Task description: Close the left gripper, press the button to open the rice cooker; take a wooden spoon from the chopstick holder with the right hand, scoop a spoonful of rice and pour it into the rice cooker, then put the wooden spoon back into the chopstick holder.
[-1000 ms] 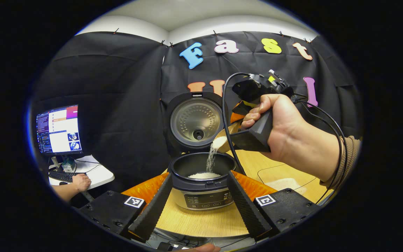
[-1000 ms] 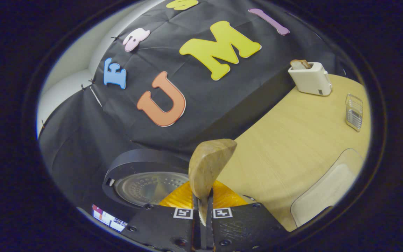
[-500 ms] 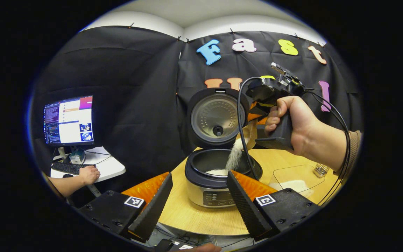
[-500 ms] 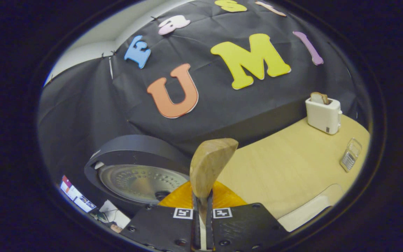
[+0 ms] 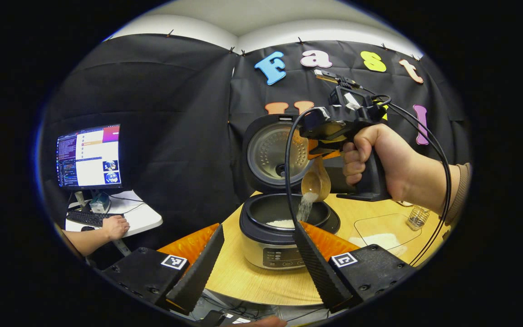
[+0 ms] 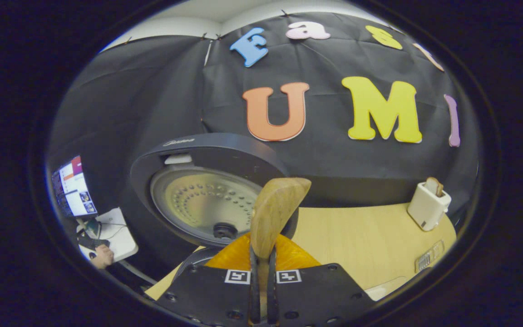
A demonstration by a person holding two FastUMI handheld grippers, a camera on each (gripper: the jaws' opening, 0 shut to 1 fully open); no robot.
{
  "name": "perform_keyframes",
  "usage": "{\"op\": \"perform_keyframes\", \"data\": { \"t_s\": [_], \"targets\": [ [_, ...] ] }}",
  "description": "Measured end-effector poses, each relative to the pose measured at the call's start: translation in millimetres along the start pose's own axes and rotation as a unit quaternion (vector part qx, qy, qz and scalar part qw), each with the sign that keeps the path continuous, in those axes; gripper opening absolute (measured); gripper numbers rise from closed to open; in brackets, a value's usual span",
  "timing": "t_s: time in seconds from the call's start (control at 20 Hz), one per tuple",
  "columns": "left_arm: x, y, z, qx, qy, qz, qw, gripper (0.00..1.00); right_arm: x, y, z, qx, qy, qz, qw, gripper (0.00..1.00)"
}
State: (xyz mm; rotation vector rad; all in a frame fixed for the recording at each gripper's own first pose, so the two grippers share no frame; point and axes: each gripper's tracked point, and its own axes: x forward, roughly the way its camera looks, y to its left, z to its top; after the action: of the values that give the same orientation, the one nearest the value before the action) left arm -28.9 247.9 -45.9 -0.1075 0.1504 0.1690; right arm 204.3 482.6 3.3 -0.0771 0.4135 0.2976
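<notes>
Rice falls from my spoon point(image 5: 316, 181) into the open cooker point(image 5: 284, 227), the bowl tipped steeply above the pot's right rim. 1 second ago a full stream ran from a heaped bowl; now only a thin trickle leaves the lower edge, and the bowl looks nearly bare. My right gripper point(image 6: 261, 290) has rolled back toward level in that time, and in the right gripper view the cooker's raised lid point(image 6: 202, 200) has swung from the lower left to the middle. Its fingers sit together, clamped on the spoon's handle, the bowl edge-on above them.

My left gripper point(image 5: 252, 259) holds low in front of the cooker, its 2 fingers spread apart on nothing, framing the pot. A white mound of rice point(image 5: 282, 223) lies inside.

I judge the pour to be almost done, with 1 step left: returning the spoon to the holder point(image 5: 417, 218), the wire basket on the table point(image 5: 261, 281) at the right, just beyond the clear tray point(image 5: 379, 231) of rice. I should wait for the last grains to drop before swinging away, or they may scatter.
</notes>
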Motion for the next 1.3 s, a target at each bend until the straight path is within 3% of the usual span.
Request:
{"op": "perform_keyframes", "data": {
  "t_s": [0.25,0.55,0.7,1.0,1.3],
  "targets": [
    [3,7,-7,-0.010,0.011,0.009,1.000,0.99,-6,12,10,-0.102,-0.025,0.006,0.994,0.06],
    [10,16,-15,-0.016,0.027,0.026,0.999,0.99,-30,28,18,-0.195,-0.062,0.039,0.978,0.06],
    [10,15,-16,-0.019,0.028,0.026,0.999,0.99,-43,31,27,-0.226,-0.090,0.036,0.969,0.06],
    [14,8,-17,-0.002,0.028,0.021,0.999,0.99,-54,5,32,-0.213,-0.094,0.034,0.972,0.06],
    [10,-21,-3,0.004,0.008,0.000,1.000,0.99,-77,-73,42,-0.177,-0.093,-0.005,0.980,0.06]
  ]
}}
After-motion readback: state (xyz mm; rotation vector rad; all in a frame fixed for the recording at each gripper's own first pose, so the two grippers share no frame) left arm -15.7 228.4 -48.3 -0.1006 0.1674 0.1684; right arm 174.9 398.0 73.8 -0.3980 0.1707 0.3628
